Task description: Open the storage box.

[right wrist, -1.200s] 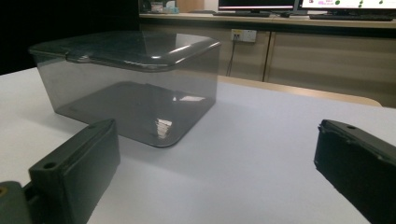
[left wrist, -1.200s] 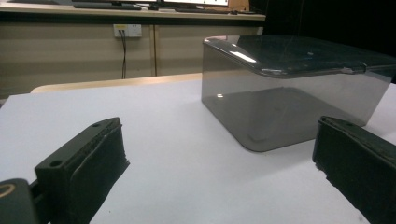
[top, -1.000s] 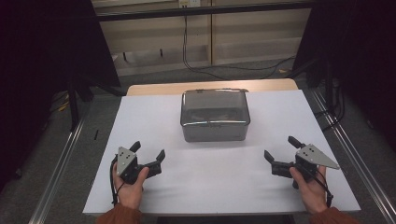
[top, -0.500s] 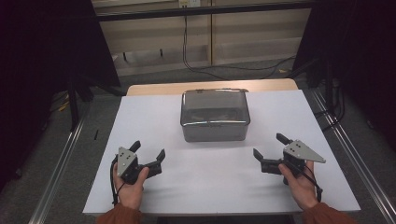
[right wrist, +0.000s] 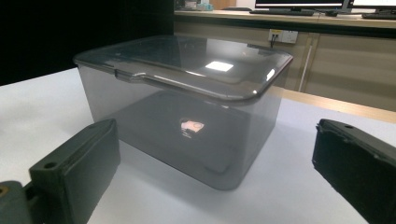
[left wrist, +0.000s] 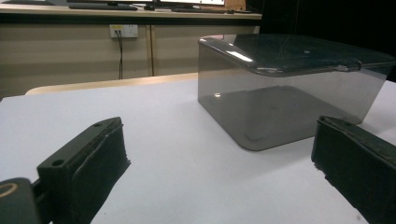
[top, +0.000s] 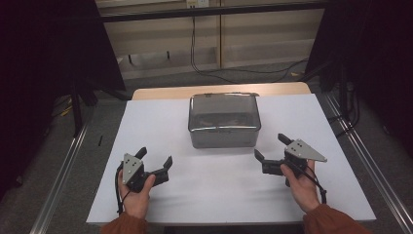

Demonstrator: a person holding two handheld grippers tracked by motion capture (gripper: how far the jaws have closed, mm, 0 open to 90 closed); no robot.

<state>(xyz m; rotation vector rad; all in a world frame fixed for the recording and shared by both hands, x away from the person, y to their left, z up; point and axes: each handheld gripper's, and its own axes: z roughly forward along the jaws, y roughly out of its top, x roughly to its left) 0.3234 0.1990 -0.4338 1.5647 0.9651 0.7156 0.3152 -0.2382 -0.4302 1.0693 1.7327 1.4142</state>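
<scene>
High view, one lidded box (top: 223,120), two hand-held grippers (top: 155,160) (top: 272,152)

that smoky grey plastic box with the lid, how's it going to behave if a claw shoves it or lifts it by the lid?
The translucent grey lidded plastic box looks rigid and thin-walled, so probably light; contents can't be made out. Its glossy walls and the smooth white table sheet suggest it slides rather than tips when shoved, being wide and low. The lid shows a small tab; whether it is latched is unclear, so it may pop off.
</scene>
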